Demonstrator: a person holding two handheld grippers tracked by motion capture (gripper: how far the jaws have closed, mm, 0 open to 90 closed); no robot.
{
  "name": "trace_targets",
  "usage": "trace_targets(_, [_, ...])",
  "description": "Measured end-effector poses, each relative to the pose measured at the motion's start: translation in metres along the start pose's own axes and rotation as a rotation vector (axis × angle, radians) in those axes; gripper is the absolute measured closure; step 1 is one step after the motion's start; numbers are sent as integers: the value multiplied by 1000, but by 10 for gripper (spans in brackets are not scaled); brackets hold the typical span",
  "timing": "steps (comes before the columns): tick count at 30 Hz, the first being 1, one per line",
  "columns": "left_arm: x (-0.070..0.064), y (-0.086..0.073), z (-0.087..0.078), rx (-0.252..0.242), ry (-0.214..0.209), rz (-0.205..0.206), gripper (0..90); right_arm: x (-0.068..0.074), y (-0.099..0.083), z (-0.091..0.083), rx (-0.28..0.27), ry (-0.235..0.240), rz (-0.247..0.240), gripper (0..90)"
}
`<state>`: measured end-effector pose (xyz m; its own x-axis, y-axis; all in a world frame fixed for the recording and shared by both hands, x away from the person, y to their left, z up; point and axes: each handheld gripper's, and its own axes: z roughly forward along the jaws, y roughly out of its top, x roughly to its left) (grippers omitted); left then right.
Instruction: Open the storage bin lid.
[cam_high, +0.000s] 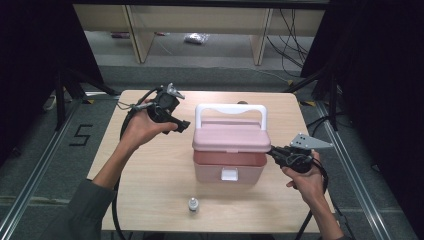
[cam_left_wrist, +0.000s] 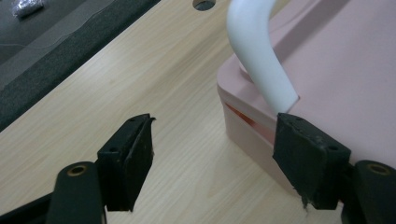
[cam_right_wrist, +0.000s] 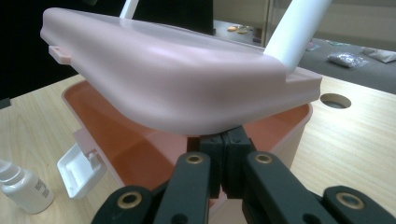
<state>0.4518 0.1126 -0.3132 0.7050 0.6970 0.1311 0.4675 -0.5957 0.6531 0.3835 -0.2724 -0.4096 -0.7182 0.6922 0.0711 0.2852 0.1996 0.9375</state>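
Pink lid (cam_right_wrist: 163, 88) raised, right gripper (cam_right_wrist: 224, 140) beneath

This looks like a lab recording bay: a pale wood-grain table (cam_high: 150, 165) stands between black curtains (cam_high: 30, 60), with metal floor rails (cam_high: 30, 190), a taped number five (cam_high: 80, 135), loose black cables (cam_high: 292, 47) and tripod legs (cam_high: 62, 92).

Even overhead light, table (cam_high: 150, 165) bright, far surround and both sides dark. Soft shadows. High view slightly soft; near jaws blurred in gripper views.
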Motion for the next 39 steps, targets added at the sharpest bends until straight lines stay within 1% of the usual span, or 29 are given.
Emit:
trace_targets(1, [-1,-3,0,2,-12,1,276,0,0,0,0,0,0,896])
trace_targets(2, [-3,-6,1,-5,-11,2,273,0,1,0,-4,0,1,896])
trace_targets(3, [-3,-9,1,-3,-12,17,272,0,2,-2,18,9,8,896])
trace_targets(4, [-5,-12,2,1,-25,2,265,-1,2,-1,6,14,6,894])
trace_targets(5, [-7,-15,2,1,-29,5,259,1,3,-2,14,8,19,893])
trace_targets(8, [-10,-24,4,-11,-33,18,259,1,3,-2,7,15,24,893])
trace_targets(10, [-14,-30,7,-42,-40,-18,259,-2,4,-3,10,8,0,894])
trace_targets(11, [-14,-33,7,-34,-47,-10,259,-2,5,-2,0,17,-2,893])
trace_targets(12, [-16,-36,10,-41,-58,-20,258,-2,5,-2,-1,18,-1,894])
trace_targets(13, [-18,-39,12,-44,-69,-23,259,-1,6,-2,1,11,21,894])
trace_targets(15, [-21,-44,17,-46,-85,-29,259,-2,8,-2,0,10,2,893])
trace_targets(16, [-23,-46,19,-49,-86,-33,258,-1,8,-2,-3,11,19,893])
trace_targets(17, [-25,-48,22,-48,-94,-32,259,-2,10,-2,3,7,6,893])
trace_targets(19, [-28,-51,26,-40,-112,-31,259,0,11,-3,3,2,22,893])
trace_targets(20, [-30,-52,28,-39,-112,-39,261,-2,12,-2,-6,-1,0,891])
trace_targets(21, [-32,-53,32,-49,-115,-50,264,-1,14,-3,7,4,15,889])
trace_targets(22, [-33,-53,34,-48,-118,-54,264,-1,14,-3,7,4,15,889])
trace_targets(23, [-35,-54,36,-66,-124,-70,267,0,14,-3,1,13,24,889])
trace_targets(24, [-35,-55,38,-54,-135,-64,272,-2,15,-3,-10,0,-2,889])
trace_targets(25, [-36,-56,40,-63,-137,-72,275,-2,15,-3,-14,-9,-5,889])
trace_targets(28, [-39,-58,46,-76,-151,-90,286,-3,16,-3,-10,-6,-12,889])
trace_targets(30, [-41,-60,52,-86,-169,-107,292,-4,16,-2,-15,1,-5,888])
trace_targets(31, [-41,-62,54,-95,-177,-111,306,-2,16,-3,-10,-3,15,888])
trace_targets(33, [-43,-64,57,-115,-176,-110,333,-4,18,-2,-25,-21,-22,888])
trace_targets(34, [-43,-65,59,-121,-173,-105,360,-4,18,-2,-16,3,2,888])
trace_targets(36, [-46,-67,62,-119,-181,-115,385,-3,19,-2,-12,-9,22,888])
trace_targets(37, [-48,-68,64,-121,-182,-114,406,-5,19,-1,-30,-22,-7,888])
trace_targets(38, [-48,-69,65,-123,-187,-110,431,-4,20,-1,-13,-16,17,887])
trace_targets(39, [-50,-70,66,-131,-184,-115,445,-5,21,-1,-7,-8,12,888])
